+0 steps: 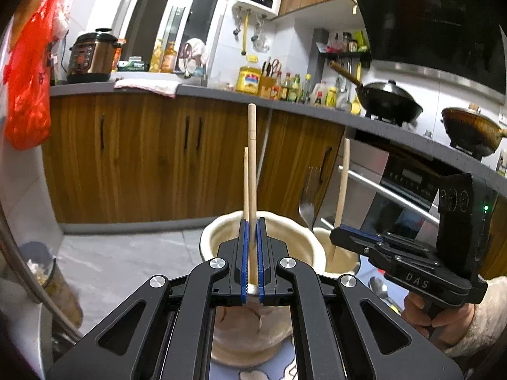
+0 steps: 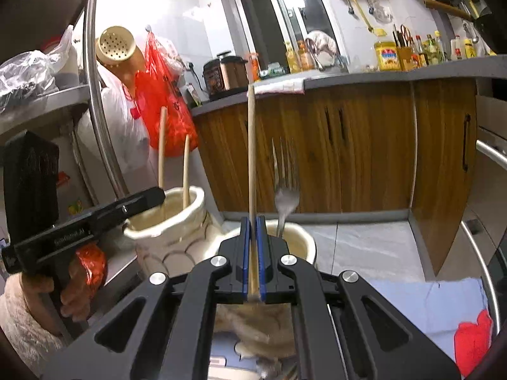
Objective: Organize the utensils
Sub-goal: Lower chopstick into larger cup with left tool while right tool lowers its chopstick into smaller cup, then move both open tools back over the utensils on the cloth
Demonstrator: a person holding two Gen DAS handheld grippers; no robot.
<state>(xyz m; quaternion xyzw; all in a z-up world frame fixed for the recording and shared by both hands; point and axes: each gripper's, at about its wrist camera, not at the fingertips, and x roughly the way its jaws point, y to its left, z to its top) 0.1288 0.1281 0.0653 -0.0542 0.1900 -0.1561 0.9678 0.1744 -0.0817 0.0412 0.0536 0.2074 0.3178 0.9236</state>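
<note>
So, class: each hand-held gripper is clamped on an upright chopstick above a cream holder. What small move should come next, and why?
Probably lower the left hand-held gripper a little, then open it. Its chopstick stands upright over the left holder, where another chopstick already stands. The right hand-held gripper grips a chopstick over the fork's holder.

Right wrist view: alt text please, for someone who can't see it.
The right hand-held gripper is shut on an upright wooden chopstick over a cream pot that holds a fork. To the left, the left hand-held gripper holds a chopstick at a second pot with another chopstick inside.
</note>
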